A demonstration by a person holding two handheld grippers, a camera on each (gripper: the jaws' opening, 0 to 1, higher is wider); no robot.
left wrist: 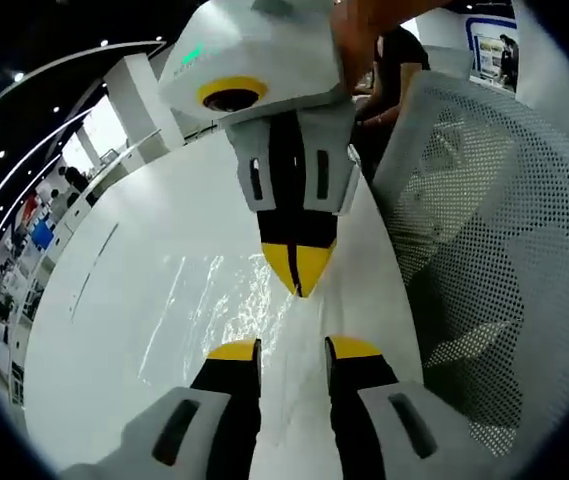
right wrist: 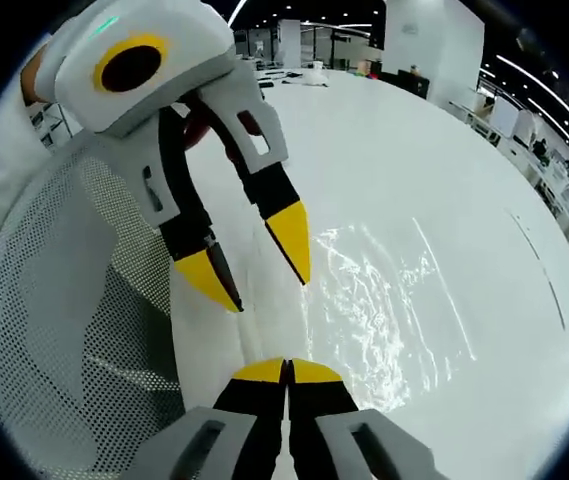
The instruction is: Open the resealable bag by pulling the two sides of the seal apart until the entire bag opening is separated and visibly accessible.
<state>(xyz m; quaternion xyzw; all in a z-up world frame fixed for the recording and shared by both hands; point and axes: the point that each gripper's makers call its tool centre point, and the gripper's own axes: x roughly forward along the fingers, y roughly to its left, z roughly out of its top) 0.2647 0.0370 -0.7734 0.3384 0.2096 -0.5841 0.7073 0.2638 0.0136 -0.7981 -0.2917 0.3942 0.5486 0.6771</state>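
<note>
On the white surface point(right wrist: 444, 180) a clear resealable bag point(right wrist: 384, 300) lies flat. Right tongs point(right wrist: 286, 365) pinched together at its near edge, grip unclear; left tongs point(left wrist: 293, 349) parted over it. Mesh chair point(left wrist: 484, 230) alongside; bright open hall behind.

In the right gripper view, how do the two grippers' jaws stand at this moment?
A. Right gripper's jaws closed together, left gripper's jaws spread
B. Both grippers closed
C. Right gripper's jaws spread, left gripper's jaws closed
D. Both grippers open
A: the right gripper has its yellow tips pressed together at the edge of the clear bag, while the left gripper coming in from above has a clear gap between its tips.
</note>
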